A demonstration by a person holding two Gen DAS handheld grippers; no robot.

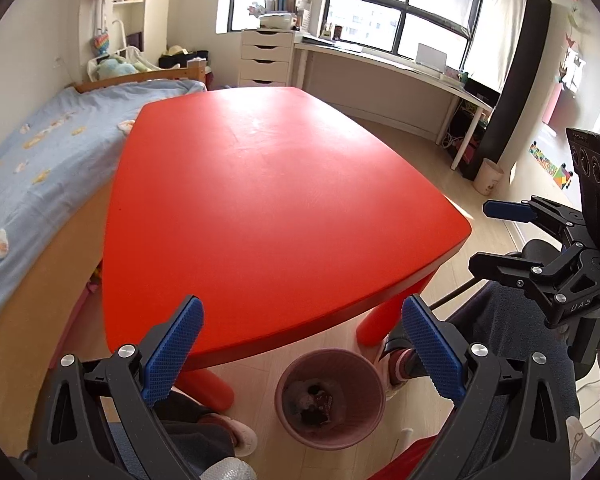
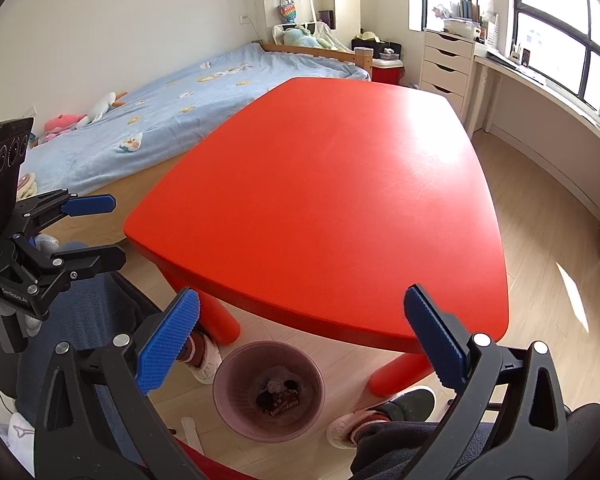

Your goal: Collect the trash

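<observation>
Both tools hang above the near edge of the red surface (image 1: 268, 200), each with its blue-padded fingers spread wide and nothing between them. The left tool (image 1: 300, 354) frames the near rim of the surface and the floor below it; the right tool (image 2: 302, 344) does the same from the other side. Each shows up in the other's view: the right tool (image 1: 500, 240) at the right edge of the left wrist view, the left tool (image 2: 96, 232) at the left edge of the right wrist view, both with fingers apart.

On the wooden floor (image 2: 540, 280), just in front of the surface's near edge and between its two near red legs, stands a pink bin (image 1: 328, 396). It is upright and open at the top, and the trash (image 2: 278, 394) lies at its bottom: a dark wrapper with print on it and some pale crumpled bits, too small to tell further. A person's feet in light shoes (image 2: 354, 426) rest on the floor on either side of the bin.

A bed (image 2: 160, 108) with a light blue cover runs along the surface's left side, with soft toys at its far end
</observation>
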